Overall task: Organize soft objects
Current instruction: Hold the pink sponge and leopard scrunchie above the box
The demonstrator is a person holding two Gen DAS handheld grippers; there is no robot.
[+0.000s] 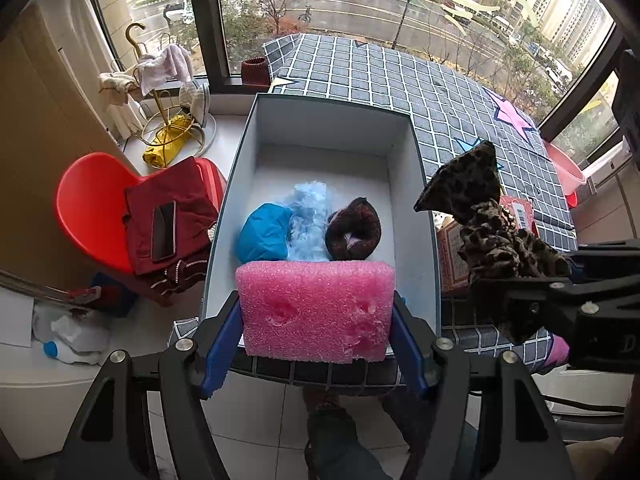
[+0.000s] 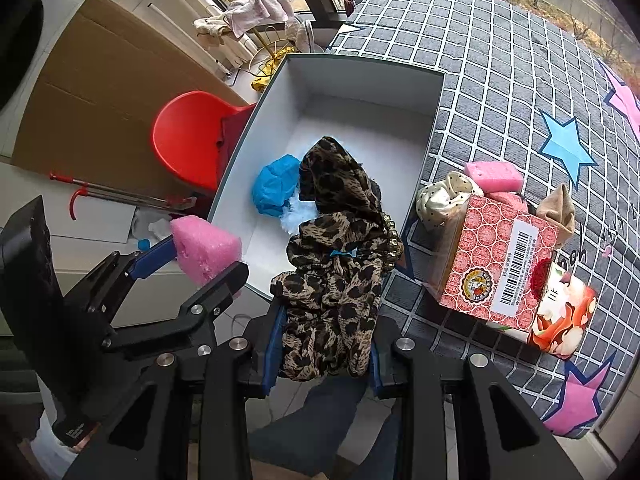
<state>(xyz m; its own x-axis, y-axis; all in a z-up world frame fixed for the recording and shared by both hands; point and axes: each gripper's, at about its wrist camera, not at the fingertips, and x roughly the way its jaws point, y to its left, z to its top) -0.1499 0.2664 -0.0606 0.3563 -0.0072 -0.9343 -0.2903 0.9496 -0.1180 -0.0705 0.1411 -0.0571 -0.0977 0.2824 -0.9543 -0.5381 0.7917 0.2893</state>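
My left gripper [image 1: 318, 340] is shut on a pink foam block [image 1: 316, 312] at the near rim of the open white box [image 1: 424, 208]. In the box lie a blue cloth [image 1: 264, 234], a fluffy light-blue piece [image 1: 308, 220] and a dark brown knit item [image 1: 354, 230]. My right gripper [image 2: 322, 356] is shut on a leopard-print cloth [image 2: 336, 264] that hangs over the box's near right corner [image 2: 434, 120]. The same cloth [image 1: 480, 216] shows right of the box in the left wrist view. The left gripper's foam block [image 2: 204, 248] shows at the left.
On the checked tablecloth [image 2: 500, 60] right of the box stand a red patterned carton [image 2: 496, 268], a polka-dot cloth [image 2: 440, 196], another pink foam block [image 2: 494, 176] and a tan sock [image 2: 558, 208]. A red chair [image 1: 92, 208] with dark red clothes and a phone [image 1: 163, 231] stands left.
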